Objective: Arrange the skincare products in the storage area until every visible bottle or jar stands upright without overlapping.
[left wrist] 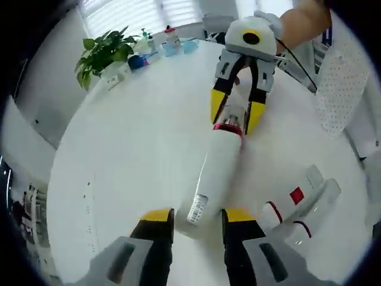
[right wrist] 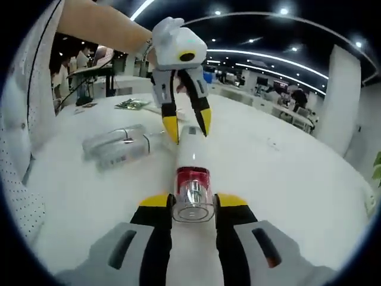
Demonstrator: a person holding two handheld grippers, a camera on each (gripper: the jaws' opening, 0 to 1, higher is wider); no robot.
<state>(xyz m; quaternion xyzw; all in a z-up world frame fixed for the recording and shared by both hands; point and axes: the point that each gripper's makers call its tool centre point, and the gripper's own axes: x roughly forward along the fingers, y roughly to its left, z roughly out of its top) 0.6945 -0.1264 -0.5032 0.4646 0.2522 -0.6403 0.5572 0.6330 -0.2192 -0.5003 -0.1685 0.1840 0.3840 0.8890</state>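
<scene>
Together, both tongs [left wrist: 196, 218] [right wrist: 193, 204] clamp one white bottle [left wrist: 217, 167], table [left wrist: 131, 155]

Your white table [left wrist: 131, 155] carries clear bottles [left wrist: 300, 208] lying right of your left gripper [left wrist: 196, 223], and a plant [left wrist: 102, 53] far ahead.

Smooth matt white plastic on the tall bottle [left wrist: 217, 173], with clear glossy cap [right wrist: 193, 201] over a red glossy band [right wrist: 192, 176] and a paper barcode label [left wrist: 197, 208]. Clear glossy plastic on the lying bottles [right wrist: 118, 146]. Glossy, smooth white surface [left wrist: 137, 149], glare-lit. Hard plastic on the left hand-held gripper [left wrist: 196, 223] and right hand-held gripper [right wrist: 193, 205]: matt black jaws, yellow tips, grey shells. Dotted white cloth on the sleeve [left wrist: 342, 83].
</scene>
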